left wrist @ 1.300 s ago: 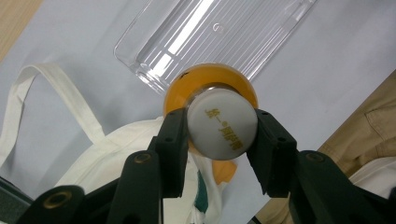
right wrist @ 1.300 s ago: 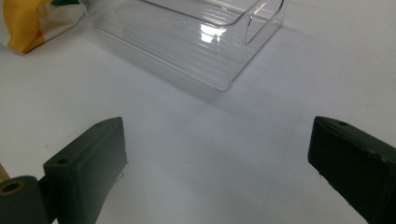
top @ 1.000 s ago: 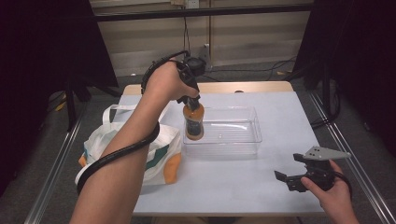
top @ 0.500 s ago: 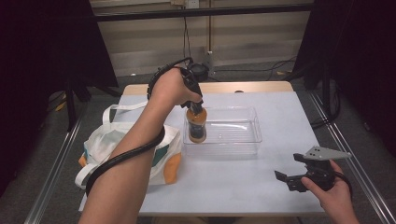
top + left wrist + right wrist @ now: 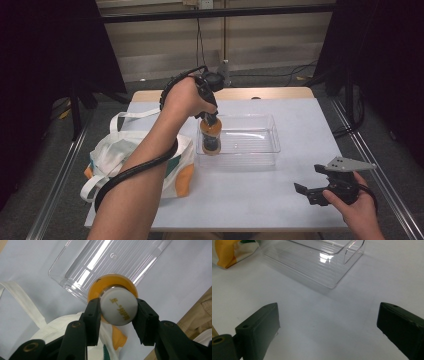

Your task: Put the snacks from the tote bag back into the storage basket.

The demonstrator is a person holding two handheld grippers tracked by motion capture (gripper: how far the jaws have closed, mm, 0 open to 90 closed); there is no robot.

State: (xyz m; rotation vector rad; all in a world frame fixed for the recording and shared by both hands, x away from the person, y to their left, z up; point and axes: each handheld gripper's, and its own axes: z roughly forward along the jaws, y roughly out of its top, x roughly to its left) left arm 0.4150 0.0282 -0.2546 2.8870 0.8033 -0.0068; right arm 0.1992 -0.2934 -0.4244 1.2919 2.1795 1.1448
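Orange bottle (image 5: pixel 210 135) hangs by its white cap (image 5: pixel 119 306) from the clamped left gripper (image 5: pixel 211 117), over the clear tray's (image 5: pixel 260 150) left end beside the bag (image 5: pixel 125 155), right gripper (image 5: pixel 320 192) wide open and idle, so it could easily tip if dropped crooked.

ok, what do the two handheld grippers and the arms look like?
Both grippers are black with two blocky black jaws and brass-coloured pivot screws. The right gripper carries a grey three-cornered plate on top. A thick black cable trails from the left gripper along the forearm. Both forearms are unsleeved.
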